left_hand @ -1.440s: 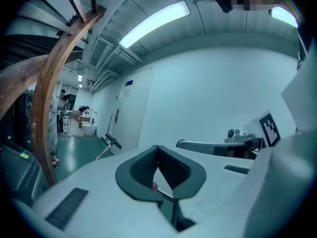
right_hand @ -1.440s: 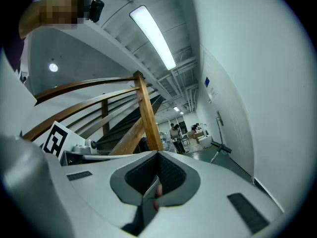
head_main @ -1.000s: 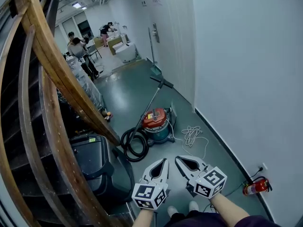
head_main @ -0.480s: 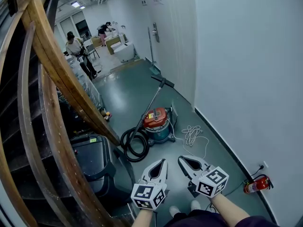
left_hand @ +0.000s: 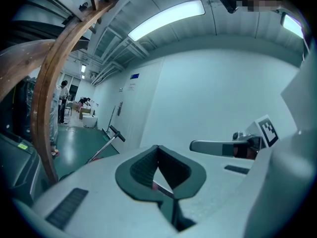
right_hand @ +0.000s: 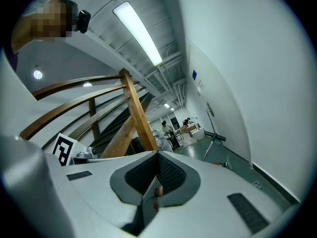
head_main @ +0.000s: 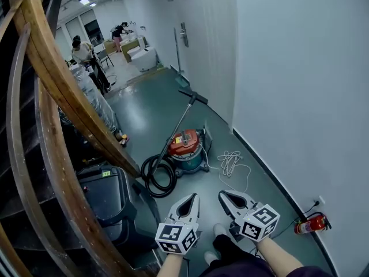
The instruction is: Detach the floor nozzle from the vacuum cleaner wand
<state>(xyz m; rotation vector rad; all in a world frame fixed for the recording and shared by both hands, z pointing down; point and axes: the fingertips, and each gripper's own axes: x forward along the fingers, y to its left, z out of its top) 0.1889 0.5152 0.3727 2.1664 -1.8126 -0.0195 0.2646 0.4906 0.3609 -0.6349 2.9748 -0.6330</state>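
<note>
Head view: left gripper (head_main: 194, 198) and right gripper (head_main: 221, 194), jaws closed and empty, sit slightly lower than a second ago; floor nozzle (head_main: 196, 97) remains on the wand (head_main: 176, 133), near the wall, well ahead, so detachment has not begun.

A narrow corridor with a glossy green floor (head_main: 150, 105) runs along a plain white wall (head_main: 300, 85) edged with dark skirting. On the opposite side sweeps a curved wooden stair railing (head_main: 63, 91). A red fire extinguisher (head_main: 310, 224) lies at the wall's foot, near a wall socket (head_main: 319, 201). A long ceiling light strip (left_hand: 166, 18) glows overhead. At the far end, one person (head_main: 81, 51) and another person (head_main: 120, 30) are in a brightly lit room.
</note>
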